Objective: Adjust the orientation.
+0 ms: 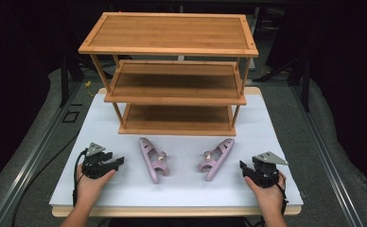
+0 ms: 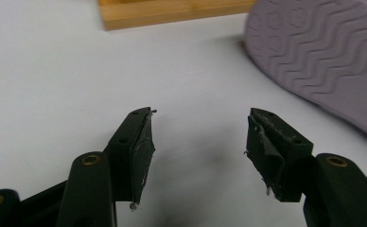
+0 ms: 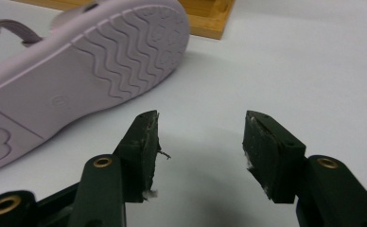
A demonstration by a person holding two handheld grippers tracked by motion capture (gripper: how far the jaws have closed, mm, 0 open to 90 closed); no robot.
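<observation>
2 pink sandals, plastic, w/ straps, both lying on their sides on the white tabletop in front of the wooden shelf rack. Left sandal point(image 1: 153, 160): toe end toward the rack, heel toward the person, strap side facing right, tilted a bit so the heel end sits further right. Right sandal point(image 1: 216, 158): toe end up toward the rack's right corner, heel end lower left, strap side facing left. The pair forms a V, heels nearer each other, well apart, not touching. Soles face outward; wavy tread pattern on each, heart mark on the right one's heel.
</observation>
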